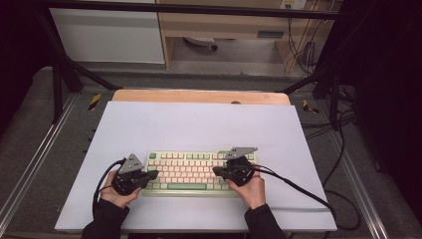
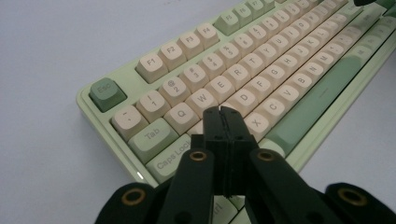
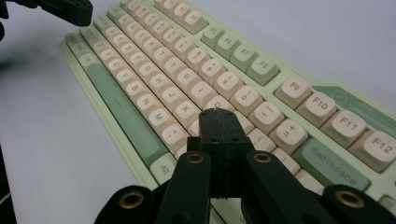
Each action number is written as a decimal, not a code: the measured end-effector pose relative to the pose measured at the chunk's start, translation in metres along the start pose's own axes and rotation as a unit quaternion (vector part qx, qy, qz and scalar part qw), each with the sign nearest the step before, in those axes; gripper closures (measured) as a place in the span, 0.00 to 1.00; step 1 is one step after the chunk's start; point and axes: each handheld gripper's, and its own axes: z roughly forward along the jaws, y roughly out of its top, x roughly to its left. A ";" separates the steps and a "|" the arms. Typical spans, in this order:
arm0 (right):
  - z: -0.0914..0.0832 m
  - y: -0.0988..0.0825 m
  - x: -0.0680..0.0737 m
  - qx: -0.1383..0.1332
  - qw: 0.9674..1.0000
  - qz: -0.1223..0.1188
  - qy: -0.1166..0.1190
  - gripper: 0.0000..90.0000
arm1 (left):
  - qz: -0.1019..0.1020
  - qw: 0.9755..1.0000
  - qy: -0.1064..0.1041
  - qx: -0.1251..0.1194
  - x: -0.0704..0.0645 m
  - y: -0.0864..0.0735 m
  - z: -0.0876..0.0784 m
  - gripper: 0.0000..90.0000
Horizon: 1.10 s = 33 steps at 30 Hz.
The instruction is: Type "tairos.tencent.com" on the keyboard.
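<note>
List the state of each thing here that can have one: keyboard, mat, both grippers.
Keyboard: flat on the mat, keycaps all seated as far as visible.
White mat: lying flat on the table.
Left gripper: fingers shut, empty, over the keys near Caps Lock.
Right gripper: fingers shut, empty, over the keyboard's right half.

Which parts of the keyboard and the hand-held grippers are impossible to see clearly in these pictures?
- Left gripper view: the left hand-held gripper hides the keys under its shut tips.
- Right gripper view: the right hand-held gripper covers keys; touch unclear.
- High view: keyboard legends too small.
</note>
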 end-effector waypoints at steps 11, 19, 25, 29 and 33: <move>-0.013 -0.015 -0.004 0.001 1.000 0.005 0.002 1.00 | 0.000 1.000 0.005 -0.003 -0.006 0.010 0.005 1.00; -0.019 -0.028 -0.008 0.002 1.000 0.015 0.004 1.00 | 0.004 1.000 0.007 -0.001 -0.010 0.020 0.017 1.00; -0.022 -0.033 -0.008 0.000 1.000 0.016 0.006 1.00 | 0.014 1.000 0.008 0.002 -0.016 0.029 0.030 1.00; -0.024 -0.035 -0.009 -0.002 1.000 0.019 0.006 1.00 | 0.015 1.000 0.008 0.005 -0.019 0.034 0.039 1.00; -0.025 -0.037 -0.010 -0.002 1.000 0.018 0.009 1.00 | 0.016 1.000 0.011 0.008 -0.020 0.036 0.045 1.00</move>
